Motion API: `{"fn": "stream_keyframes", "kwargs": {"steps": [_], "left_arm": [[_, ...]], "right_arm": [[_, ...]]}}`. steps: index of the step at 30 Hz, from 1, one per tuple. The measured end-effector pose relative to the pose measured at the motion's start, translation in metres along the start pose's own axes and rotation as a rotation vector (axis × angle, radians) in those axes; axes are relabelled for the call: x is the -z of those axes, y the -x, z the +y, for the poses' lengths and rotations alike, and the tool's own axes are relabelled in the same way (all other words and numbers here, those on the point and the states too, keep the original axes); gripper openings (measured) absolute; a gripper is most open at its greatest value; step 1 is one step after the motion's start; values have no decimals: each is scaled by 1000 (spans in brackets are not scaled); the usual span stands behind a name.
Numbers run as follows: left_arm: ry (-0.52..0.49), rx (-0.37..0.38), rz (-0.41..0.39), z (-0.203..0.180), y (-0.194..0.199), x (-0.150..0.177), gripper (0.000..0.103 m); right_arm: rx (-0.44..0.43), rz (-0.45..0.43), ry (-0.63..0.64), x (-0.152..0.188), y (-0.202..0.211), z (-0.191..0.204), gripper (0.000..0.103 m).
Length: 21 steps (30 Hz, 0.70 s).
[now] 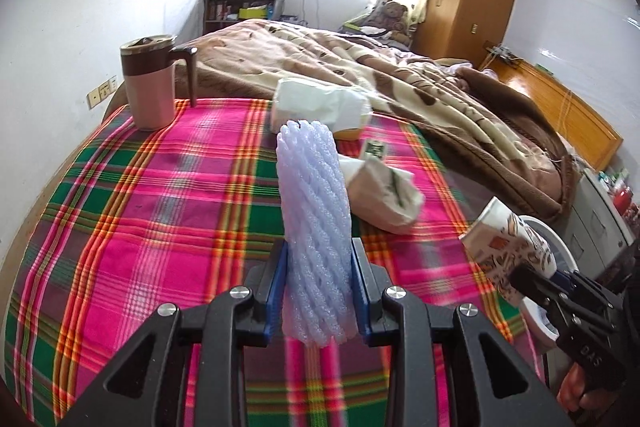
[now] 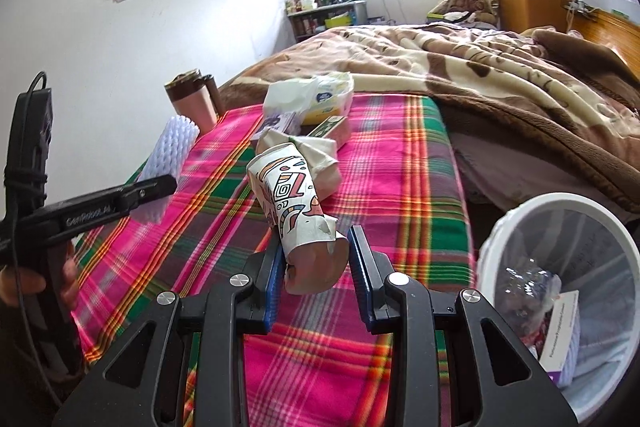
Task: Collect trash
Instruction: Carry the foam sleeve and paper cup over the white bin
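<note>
Nearest us on the right, a white bin (image 2: 560,267) stands beside the plaid cloth (image 2: 360,367); in it we see crumpled clear plastic (image 2: 532,283) and a white carton with purple print (image 2: 562,339). Our right tongs (image 2: 316,263) are closed partway on a crushed, patterned paper cup (image 2: 288,199), both pads pressing its brown lower end, the cup lifted above the cloth. Our left tongs (image 1: 318,291) pinch a pale foam sleeve (image 1: 312,219) that stands upright between the pads. Further back on the cloth lie a crumpled paper bag (image 1: 384,195) and a tissue pack (image 1: 320,103). A lidded pink mug (image 1: 150,83) stands at the far left corner; we cannot see inside it.
</note>
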State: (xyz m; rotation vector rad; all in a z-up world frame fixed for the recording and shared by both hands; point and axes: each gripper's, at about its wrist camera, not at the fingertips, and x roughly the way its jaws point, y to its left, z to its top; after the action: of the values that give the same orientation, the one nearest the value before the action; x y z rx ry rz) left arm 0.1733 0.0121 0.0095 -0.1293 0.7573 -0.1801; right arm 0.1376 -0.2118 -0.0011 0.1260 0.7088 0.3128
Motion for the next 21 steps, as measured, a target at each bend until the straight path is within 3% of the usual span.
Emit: {"fn": "stream_keyframes", "kwargs": {"steps": [21], "left_arm": [[-163, 153, -23, -102, 26, 27, 31]], "right_arm": [[147, -92, -114, 17, 54, -58, 32]]}}
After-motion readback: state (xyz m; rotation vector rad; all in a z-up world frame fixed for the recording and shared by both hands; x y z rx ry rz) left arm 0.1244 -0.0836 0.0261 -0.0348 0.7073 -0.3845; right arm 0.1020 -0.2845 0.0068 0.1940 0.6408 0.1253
